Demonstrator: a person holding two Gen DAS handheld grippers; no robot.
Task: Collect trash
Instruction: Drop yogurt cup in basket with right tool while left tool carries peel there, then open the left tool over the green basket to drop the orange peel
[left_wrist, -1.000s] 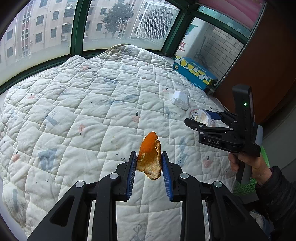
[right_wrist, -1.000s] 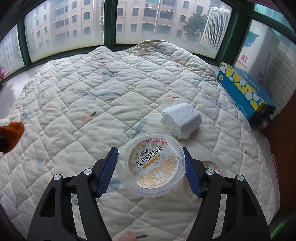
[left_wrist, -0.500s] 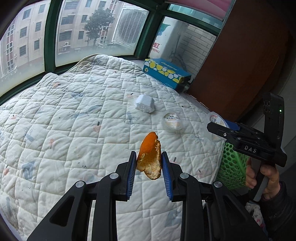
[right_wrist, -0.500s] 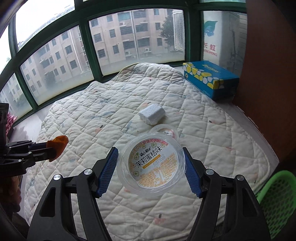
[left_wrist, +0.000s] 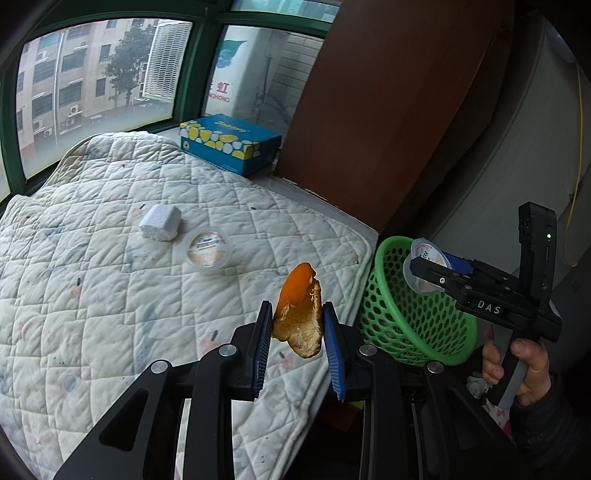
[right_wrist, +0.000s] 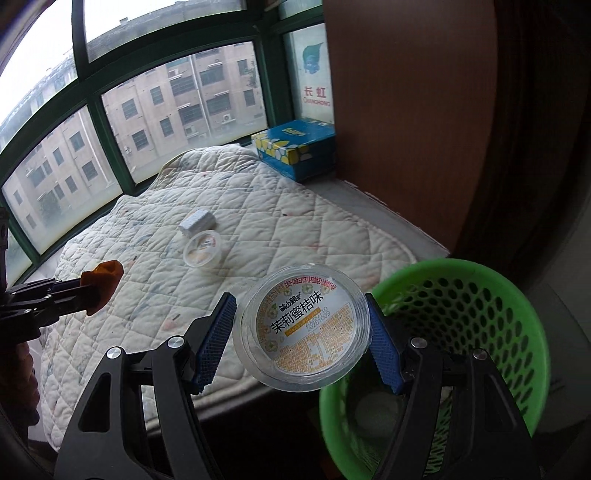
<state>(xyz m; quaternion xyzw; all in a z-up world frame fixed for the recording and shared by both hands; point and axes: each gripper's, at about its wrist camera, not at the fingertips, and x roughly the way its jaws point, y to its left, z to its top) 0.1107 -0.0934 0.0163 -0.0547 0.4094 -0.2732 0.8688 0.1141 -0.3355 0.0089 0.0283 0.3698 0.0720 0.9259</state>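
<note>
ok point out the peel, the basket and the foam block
peel (left_wrist: 297, 317): left wrist view, pale inner side between the pads
basket (right_wrist: 461, 267): right wrist view, far rim
foam block (left_wrist: 160, 222): left wrist view, top face

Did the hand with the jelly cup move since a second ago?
Yes. The right gripper carried the jelly cup off the quilt toward the bed's edge, and now holds it at the green basket.

Both hand-held grippers, left (left_wrist: 297, 334) and right (right_wrist: 303, 332), are clamped, each on something.
</note>
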